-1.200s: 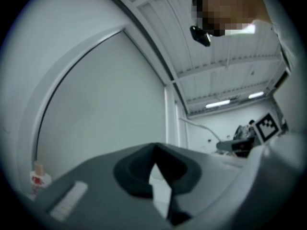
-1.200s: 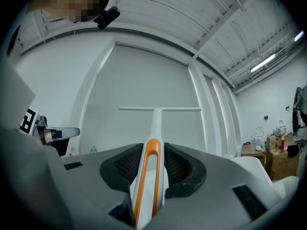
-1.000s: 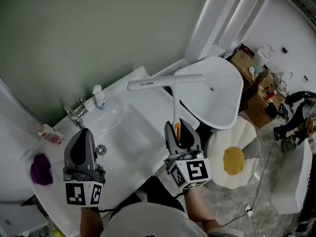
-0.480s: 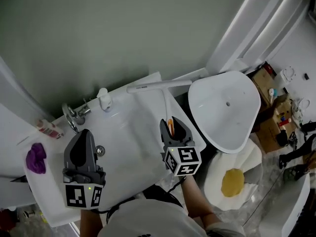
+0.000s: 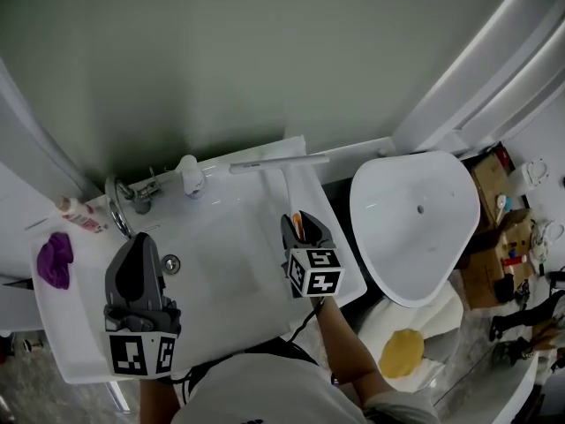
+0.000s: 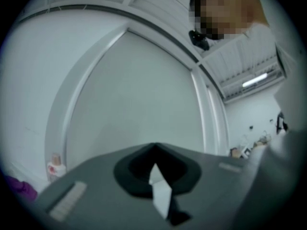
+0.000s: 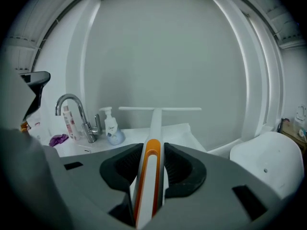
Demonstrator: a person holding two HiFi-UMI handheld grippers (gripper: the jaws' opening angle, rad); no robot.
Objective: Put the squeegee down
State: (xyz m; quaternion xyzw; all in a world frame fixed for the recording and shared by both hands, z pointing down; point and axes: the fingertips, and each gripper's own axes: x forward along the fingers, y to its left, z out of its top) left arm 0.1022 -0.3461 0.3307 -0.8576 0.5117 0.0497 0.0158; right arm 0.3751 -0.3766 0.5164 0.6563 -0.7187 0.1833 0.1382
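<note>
Grey R gripper (image 5: 301, 220) wallward, on squeegee (image 5: 289, 184)

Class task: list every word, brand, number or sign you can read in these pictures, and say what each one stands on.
"Dove": on the pump soap bottle by the faucet.
Print on the pink-printed bottle behind it: too small to read.
Small mark on the squeegee blade: too blurred to read.

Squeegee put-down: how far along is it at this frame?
Done: the squeegee is positioned over the back right corner of the sink, blade by the wall. In hand: the right gripper is shut on its orange-striped handle. Left: resting it on the sink, if it isn't touching already (I cannot tell), then opening the jaws.
</note>
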